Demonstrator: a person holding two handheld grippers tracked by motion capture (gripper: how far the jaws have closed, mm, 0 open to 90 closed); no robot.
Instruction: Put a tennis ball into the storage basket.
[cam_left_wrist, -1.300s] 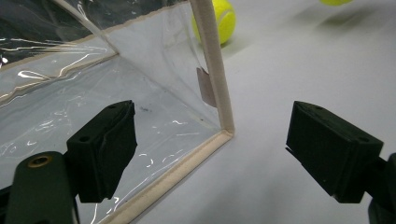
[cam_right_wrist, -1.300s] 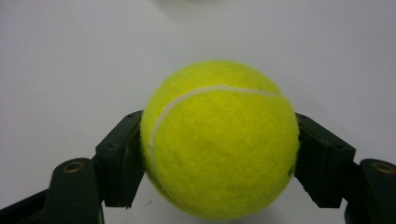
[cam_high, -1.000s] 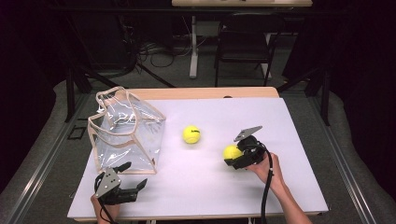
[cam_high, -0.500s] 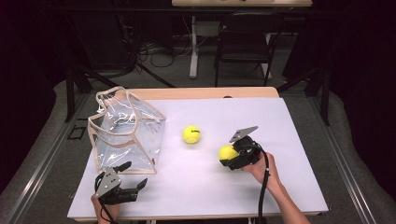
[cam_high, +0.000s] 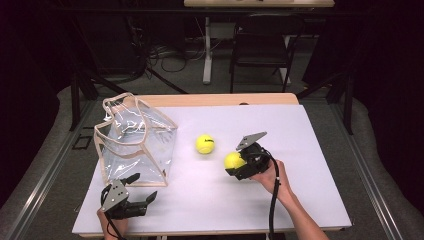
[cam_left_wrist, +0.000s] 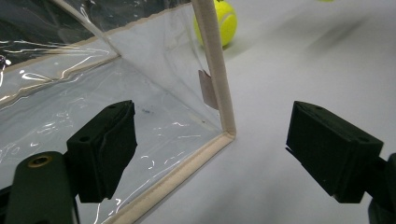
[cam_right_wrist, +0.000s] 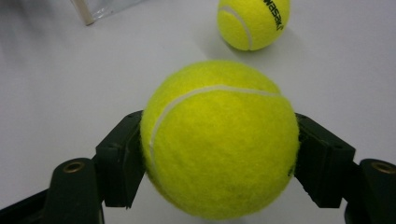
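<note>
Firmly, the right gripper (cam_right_wrist: 219, 154) clamps a fuzzy round tennis ball (cam_right_wrist: 219, 140); ahead lies a second ball (cam_right_wrist: 253, 21). Left gripper (cam_left_wrist: 224, 149) gapes beside the crinkled clear plastic bag (cam_left_wrist: 154, 84).

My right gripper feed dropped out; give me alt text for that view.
The right gripper clamps a yellow tennis ball between its two black jaws, above the white table. A second tennis ball lies beyond it.

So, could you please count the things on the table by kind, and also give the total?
Tennis balls: 2, the held ball in the right gripper and the loose ball
Clear bag: 1
Grippers: 2, counting the left gripper
Total: 5
</note>
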